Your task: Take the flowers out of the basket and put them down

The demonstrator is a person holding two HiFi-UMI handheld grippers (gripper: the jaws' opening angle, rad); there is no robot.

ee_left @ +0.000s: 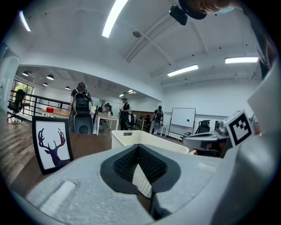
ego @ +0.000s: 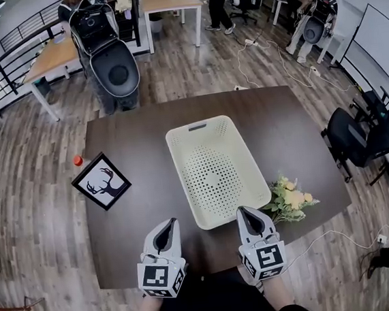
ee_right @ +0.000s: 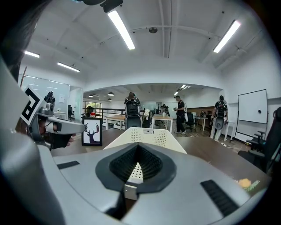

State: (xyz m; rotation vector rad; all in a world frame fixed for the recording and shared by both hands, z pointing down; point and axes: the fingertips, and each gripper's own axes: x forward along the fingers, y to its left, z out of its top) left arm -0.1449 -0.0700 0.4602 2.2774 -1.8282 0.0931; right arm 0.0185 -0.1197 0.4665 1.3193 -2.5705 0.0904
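Where flowers (ego: pixel 291 200) (yellow, cream) lie, the basket (ego: pixel 217 173) stands just beside.

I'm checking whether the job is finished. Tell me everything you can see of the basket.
The basket is a cream, plastic-looking rectangular tub with rounded corners, perforated floor and walls, and a handle slot in its far end. It stands upright and empty on the dark table. The flowers lie outside it by its near right corner; whether they touch it is unclear.
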